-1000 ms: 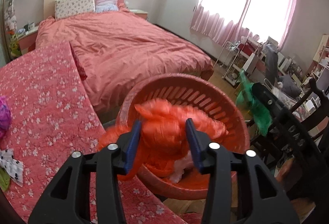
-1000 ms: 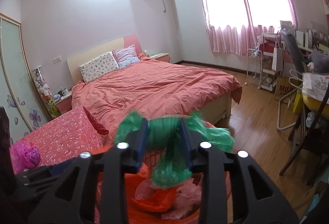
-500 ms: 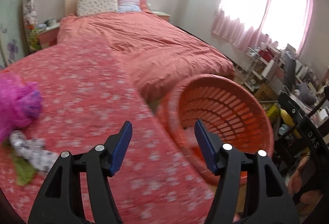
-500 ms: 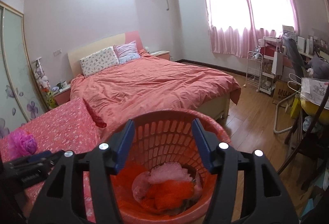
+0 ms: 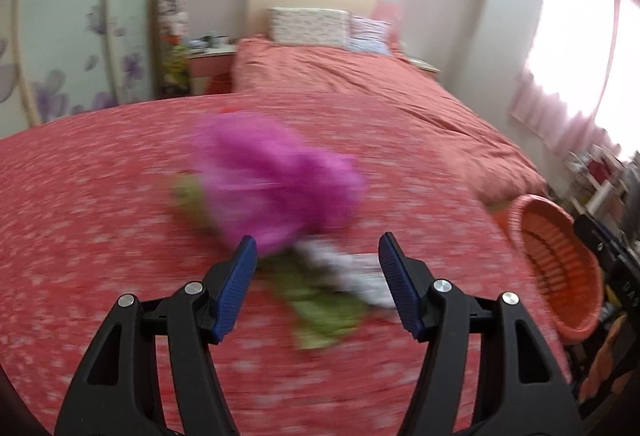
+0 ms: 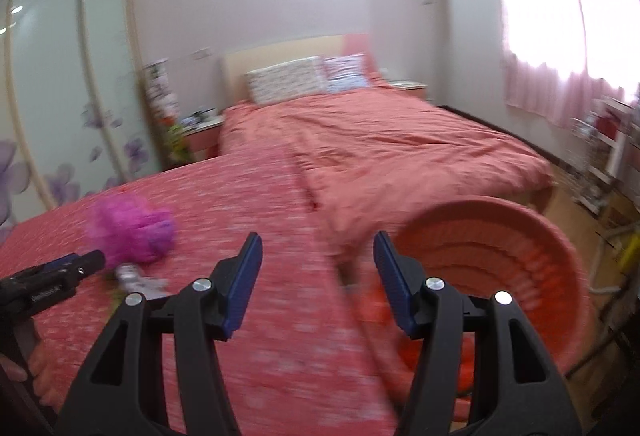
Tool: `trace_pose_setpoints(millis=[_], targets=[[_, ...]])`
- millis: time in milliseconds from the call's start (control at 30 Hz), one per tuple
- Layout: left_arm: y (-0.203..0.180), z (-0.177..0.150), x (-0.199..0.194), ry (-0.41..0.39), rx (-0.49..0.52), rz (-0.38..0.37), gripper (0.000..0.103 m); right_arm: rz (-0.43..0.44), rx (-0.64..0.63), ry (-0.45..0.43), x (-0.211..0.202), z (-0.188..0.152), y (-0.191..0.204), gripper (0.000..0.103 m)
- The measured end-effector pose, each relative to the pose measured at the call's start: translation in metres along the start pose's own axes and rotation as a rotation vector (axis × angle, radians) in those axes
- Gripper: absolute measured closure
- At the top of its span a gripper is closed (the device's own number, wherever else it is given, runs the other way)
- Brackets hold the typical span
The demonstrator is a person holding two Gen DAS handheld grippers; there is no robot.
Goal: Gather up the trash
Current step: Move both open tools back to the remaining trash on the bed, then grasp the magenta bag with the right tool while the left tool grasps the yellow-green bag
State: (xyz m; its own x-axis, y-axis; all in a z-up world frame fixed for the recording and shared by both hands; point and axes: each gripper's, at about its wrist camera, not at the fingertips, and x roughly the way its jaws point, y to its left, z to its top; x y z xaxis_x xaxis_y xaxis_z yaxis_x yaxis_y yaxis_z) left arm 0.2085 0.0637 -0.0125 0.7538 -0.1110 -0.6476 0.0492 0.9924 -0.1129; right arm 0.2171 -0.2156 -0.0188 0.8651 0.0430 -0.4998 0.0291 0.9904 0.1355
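We see the left gripper (image 5: 318, 268) jaws apart, empty, facing the blurred magenta bag (image 5: 276, 184) at 12 o'clock on the floral cloth (image 5: 100, 216). Right gripper (image 6: 318, 268) jaws apart, empty; orange basket (image 6: 560, 256) at 3 o'clock.

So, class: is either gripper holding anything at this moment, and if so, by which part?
Nothing is held. The left gripper is open, pointed at the purple bag on the bedspread; the right gripper is open and empty beside the basket.

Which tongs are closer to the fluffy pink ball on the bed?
Left. The left tongs are open right in front of the pink ball, nearly touching it. The right tongs are open farther off, next to the orange basket, with the ball away to their left.
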Motion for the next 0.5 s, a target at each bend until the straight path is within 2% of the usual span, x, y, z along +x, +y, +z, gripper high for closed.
trace_pose_setpoints(millis=[167,300,367,500], targets=[[0.057,-0.004,-0.006,-0.003,-0.062,0.100,0.040,0.141,-0.041,0.051,0.026,0.009,0.074,0.047],[0.086,-0.007,-0.012,-0.001,-0.118,0.120,0.040,0.249,-0.075,0.106,0.055,0.018,0.137,0.056],[0.096,-0.009,-0.014,-0.002,-0.137,0.126,0.040,0.264,-0.093,0.129,0.068,0.020,0.160,0.056],[0.110,-0.013,-0.015,0.004,-0.159,0.119,0.040,0.233,-0.112,0.192,0.096,0.017,0.192,0.056]])
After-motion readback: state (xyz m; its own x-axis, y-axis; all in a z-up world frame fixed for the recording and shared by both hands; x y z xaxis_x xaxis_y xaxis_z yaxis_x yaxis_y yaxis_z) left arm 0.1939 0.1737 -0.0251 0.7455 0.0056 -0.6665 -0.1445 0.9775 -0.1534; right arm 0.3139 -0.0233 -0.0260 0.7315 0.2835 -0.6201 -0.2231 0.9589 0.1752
